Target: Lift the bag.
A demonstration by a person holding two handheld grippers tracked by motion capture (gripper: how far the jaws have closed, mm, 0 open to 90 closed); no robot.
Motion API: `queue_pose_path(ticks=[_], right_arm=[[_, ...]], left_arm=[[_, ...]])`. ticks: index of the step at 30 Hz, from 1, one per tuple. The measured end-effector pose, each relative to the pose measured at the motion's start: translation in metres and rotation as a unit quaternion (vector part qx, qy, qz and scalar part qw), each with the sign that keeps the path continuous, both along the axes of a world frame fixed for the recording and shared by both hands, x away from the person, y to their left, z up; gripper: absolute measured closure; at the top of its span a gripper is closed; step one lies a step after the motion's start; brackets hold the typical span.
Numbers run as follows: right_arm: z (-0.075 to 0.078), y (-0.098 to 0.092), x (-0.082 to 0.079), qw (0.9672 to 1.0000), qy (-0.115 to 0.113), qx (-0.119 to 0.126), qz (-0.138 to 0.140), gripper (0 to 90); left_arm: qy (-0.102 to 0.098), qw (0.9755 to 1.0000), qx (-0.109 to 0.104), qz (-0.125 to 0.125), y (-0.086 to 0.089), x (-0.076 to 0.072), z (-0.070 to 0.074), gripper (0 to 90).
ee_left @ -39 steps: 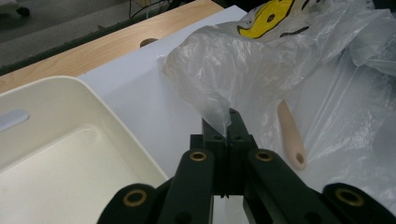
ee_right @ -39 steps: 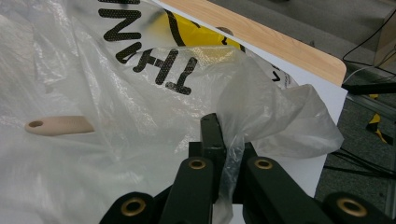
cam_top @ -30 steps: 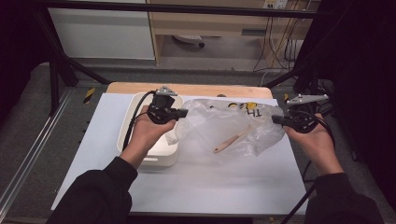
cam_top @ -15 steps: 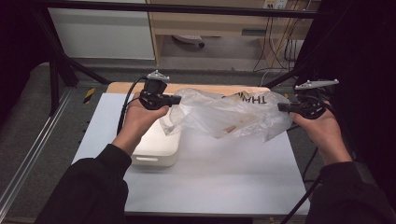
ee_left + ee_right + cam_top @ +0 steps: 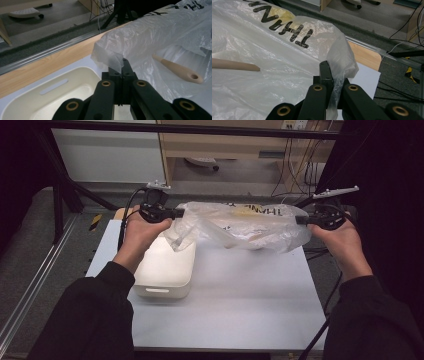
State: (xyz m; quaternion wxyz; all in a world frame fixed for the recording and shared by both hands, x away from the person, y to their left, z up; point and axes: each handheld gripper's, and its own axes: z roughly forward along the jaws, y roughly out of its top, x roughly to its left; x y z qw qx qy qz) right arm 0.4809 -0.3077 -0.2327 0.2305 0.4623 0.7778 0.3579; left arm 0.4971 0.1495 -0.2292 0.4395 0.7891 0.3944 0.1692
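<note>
A clear plastic bag (image 5: 245, 225) with black lettering hangs stretched above the white table (image 5: 240, 295), held at both ends. My left gripper (image 5: 176, 213) is shut on its left edge, and the pinched film (image 5: 117, 62) rises from the closed jaws. My right gripper (image 5: 300, 220) is shut on the bag's right edge (image 5: 337, 72). Inside the bag lies a wooden utensil (image 5: 178, 70), whose handle end (image 5: 234, 65) presses against the film. A cream plastic bin (image 5: 165, 265) stands on the table under my left hand, its open inside (image 5: 62, 100) below the left gripper.
The table's far edge is a wooden strip (image 5: 50, 67), with a metal rail and grey floor beyond it. Cables (image 5: 300, 170) and a black stand leg (image 5: 120, 12) are past the far side. Bare table surface stretches to the front and right of the bin.
Both grippers have lifted and pulled apart, raising the bag off the table and stretching it wide. The bag has moved toward the far edge.
</note>
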Motion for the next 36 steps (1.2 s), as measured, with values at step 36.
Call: queue_pose_path(ticks=[36], right_arm=[[-0.066, 0.010, -0.023, 0.9995, 0.022, -0.009, 0.021, 90.0]], left_arm=[[0.063, 0.9938, 0.001, -0.091, -0.008, -0.086, -0.079, 90.0]])
